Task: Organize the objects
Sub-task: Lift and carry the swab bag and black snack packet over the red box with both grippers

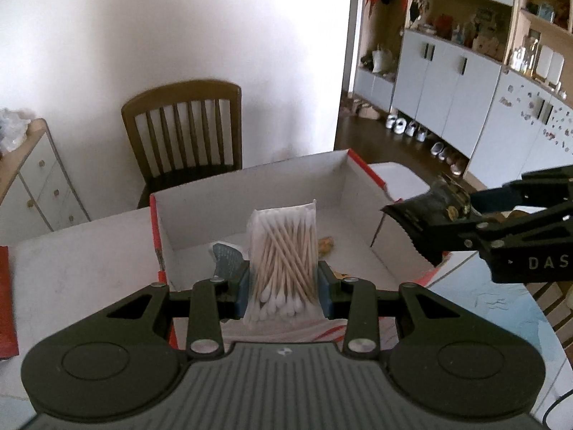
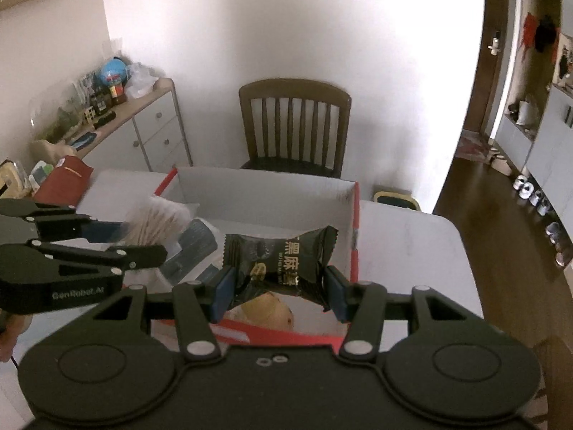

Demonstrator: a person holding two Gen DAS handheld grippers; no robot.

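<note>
A clear bag of cotton swabs point(image 1: 283, 265) with wooden sticks is squeezed in the left gripper point(image 1: 284, 286) over the white box point(image 1: 250, 193). The right gripper point(image 2: 279, 288) pinches a shiny black snack packet point(image 2: 283, 261) there too.

The pack of cotton swabs point(image 2: 161, 224) is blurred in the right wrist view and partly hidden by the left gripper point(image 2: 143, 247), the round yellowish thing point(image 2: 266, 310) in the box point(image 2: 258, 193) is half covered by the dark snack packet point(image 2: 283, 261), and its nature is unclear.
</note>
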